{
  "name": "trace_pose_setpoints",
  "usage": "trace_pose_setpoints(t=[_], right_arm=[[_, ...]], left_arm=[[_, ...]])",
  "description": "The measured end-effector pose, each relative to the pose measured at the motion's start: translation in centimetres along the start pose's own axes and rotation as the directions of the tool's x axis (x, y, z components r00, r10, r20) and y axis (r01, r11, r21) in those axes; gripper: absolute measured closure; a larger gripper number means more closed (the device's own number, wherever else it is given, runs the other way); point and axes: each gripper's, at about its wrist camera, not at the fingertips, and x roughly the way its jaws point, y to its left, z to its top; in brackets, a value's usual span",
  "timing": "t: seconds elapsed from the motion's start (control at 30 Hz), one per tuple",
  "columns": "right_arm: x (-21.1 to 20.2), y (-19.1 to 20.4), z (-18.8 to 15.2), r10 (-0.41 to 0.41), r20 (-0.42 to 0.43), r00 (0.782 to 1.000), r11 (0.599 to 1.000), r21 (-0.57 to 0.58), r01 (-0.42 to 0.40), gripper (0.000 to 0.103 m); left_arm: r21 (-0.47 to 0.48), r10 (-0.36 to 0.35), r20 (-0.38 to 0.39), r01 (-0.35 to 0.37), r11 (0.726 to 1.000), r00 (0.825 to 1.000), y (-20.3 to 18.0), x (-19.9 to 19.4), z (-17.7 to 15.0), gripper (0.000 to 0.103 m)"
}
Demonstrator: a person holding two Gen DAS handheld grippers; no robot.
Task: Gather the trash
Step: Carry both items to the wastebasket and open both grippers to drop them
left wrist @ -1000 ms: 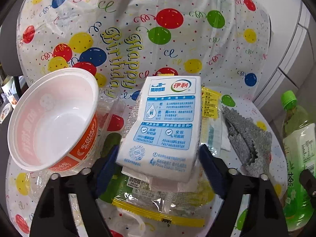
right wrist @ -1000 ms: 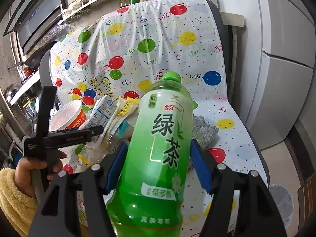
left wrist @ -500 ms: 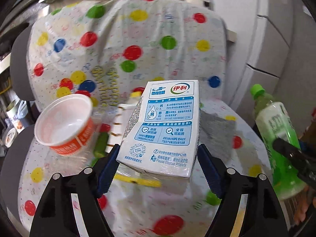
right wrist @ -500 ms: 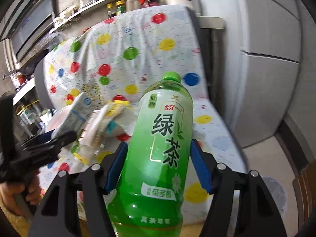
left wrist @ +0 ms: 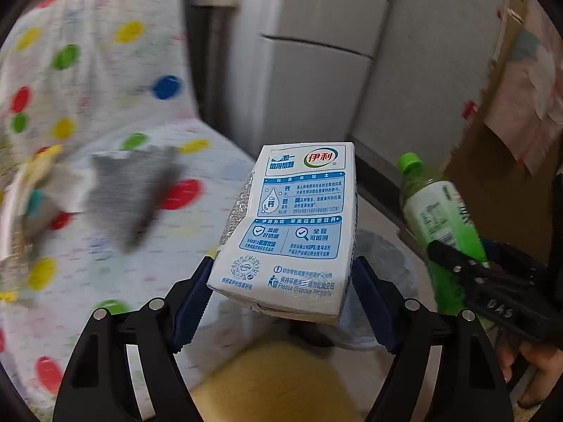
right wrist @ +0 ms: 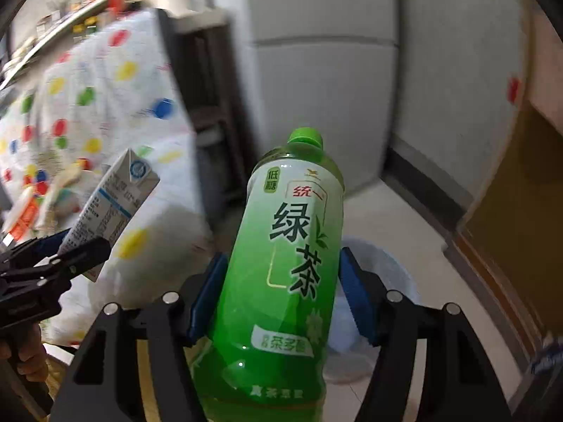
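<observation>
Left wrist view: the left gripper clamps its fingers on a milk carton and the right gripper on a green tea bottle, both above the lined waste bin (presumably for dropping in).

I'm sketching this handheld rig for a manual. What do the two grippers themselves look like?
Both look alike. The left gripper and right gripper each have two matte black, angular finger arms with triangular cut-outs and round silver bolt heads, tipped with ribbed blue pads. In the left wrist view, the right gripper's black body carries raised lettering. No cables or sleeves show.
</observation>
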Motion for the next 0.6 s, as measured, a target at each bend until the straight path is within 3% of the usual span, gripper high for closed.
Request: trace_pose_setpoints(t=[0.23,0.43,0.47,0.53,0.6], right_arm=[[4.4,-5.8,-1.5,-0.053,-0.072,0.996,0.99,0.123,0.061,0.039],[7.4,-8.5,-1.1,-0.049,-0.077,0.996,0.973,0.223,0.065,0.038],[7.7,-8.9,-1.1,-0.05,-0.079,0.996,0.969,0.239,0.068,0.038],[8.1,-9.9,-1.3,-0.046,-0.085,0.995,0.96,0.272,0.068,0.024],[7.8,-10.5,-1.5,-0.051,-0.086,0.995,0.953,0.294,0.074,0.023]], left_arm=[[0.059,-0.087,-0.118,0.095,0.994,0.989,-5.7,7.9,1.2,0.025],[0.086,-0.096,-0.159,0.111,0.99,0.983,-8.3,12.2,2.0,0.023],[0.088,-0.094,-0.178,0.111,0.99,0.98,-8.7,13.1,2.1,0.019],[0.098,-0.071,-0.198,0.092,0.991,0.978,-9.0,14.2,2.3,0.016],[0.113,-0.077,-0.195,0.101,0.988,0.978,-9.5,14.0,2.2,0.016]])
